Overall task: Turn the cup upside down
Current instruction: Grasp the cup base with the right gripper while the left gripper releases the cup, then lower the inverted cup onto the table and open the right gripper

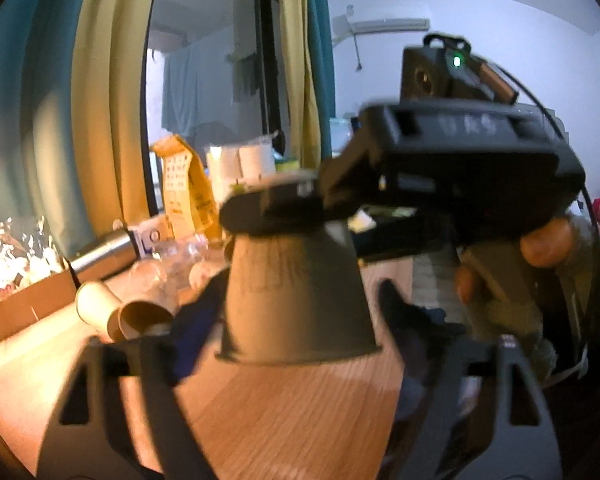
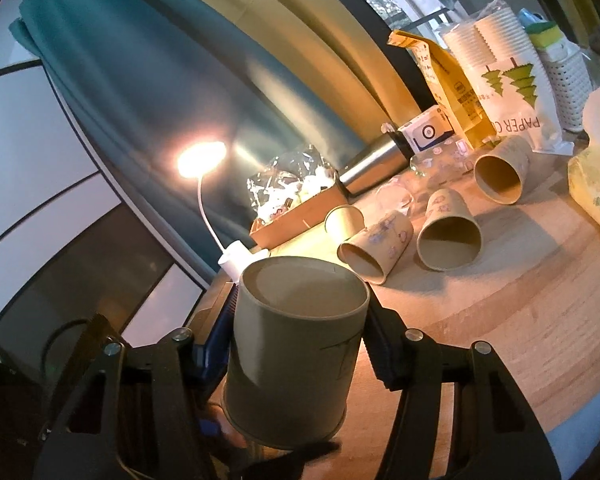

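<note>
A tan paper cup (image 1: 296, 300) hangs upside down above the wooden table (image 1: 292, 412), rim down, base up. My right gripper (image 1: 276, 208) comes in from the right and is shut on the cup near its base. In the right wrist view the cup (image 2: 296, 344) fills the space between the fingers (image 2: 380, 344), its closed base facing the camera. My left gripper (image 1: 296, 324) is open, its fingers either side of the cup's lower part, apart from it.
Several paper cups (image 2: 448, 236) lie on their sides on the table. Behind them are a steel flask (image 2: 374, 164), a cardboard tray (image 2: 296, 208), a lit lamp (image 2: 202, 158), a bag of cups (image 2: 500, 68) and a tissue box (image 2: 596, 188).
</note>
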A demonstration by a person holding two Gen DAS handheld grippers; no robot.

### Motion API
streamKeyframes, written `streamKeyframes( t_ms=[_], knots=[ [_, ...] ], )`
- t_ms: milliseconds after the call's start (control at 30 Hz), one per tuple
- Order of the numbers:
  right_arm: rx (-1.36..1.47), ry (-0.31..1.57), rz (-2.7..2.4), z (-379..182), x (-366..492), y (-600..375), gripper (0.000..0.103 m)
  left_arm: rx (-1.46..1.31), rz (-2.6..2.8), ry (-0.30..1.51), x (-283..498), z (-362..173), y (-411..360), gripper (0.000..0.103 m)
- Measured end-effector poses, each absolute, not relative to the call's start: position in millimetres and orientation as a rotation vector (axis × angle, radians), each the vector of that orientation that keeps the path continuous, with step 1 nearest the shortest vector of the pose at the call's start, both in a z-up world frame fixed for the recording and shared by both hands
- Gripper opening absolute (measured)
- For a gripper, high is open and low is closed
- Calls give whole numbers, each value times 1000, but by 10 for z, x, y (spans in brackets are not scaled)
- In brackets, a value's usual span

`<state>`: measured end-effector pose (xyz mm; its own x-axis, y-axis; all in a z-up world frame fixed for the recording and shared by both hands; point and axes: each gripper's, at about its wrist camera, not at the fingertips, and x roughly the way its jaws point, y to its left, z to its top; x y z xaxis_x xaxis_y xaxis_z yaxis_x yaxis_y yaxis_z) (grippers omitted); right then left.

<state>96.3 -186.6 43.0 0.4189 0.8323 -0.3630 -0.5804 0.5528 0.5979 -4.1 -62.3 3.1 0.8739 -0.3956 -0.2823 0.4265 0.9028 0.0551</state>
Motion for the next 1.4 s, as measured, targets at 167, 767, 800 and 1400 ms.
streamKeyframes(
  t_ms=[167, 767, 800, 1400],
  knots=[
    [362, 602, 754, 485, 1065, -1975, 61, 94, -384, 289, -72, 18, -556, 92],
    [-93, 480, 419, -158, 974, -1501, 62, -66, -135, 374, 73, -47, -108, 92],
    [-94, 479, 415, -158, 974, -1507, 62, -64, -129, 374, 70, -46, -110, 92],
    [-55, 490, 414, -54, 723, -1671, 73, -68, -37, 367, 115, -77, -16, 97]
  ],
)
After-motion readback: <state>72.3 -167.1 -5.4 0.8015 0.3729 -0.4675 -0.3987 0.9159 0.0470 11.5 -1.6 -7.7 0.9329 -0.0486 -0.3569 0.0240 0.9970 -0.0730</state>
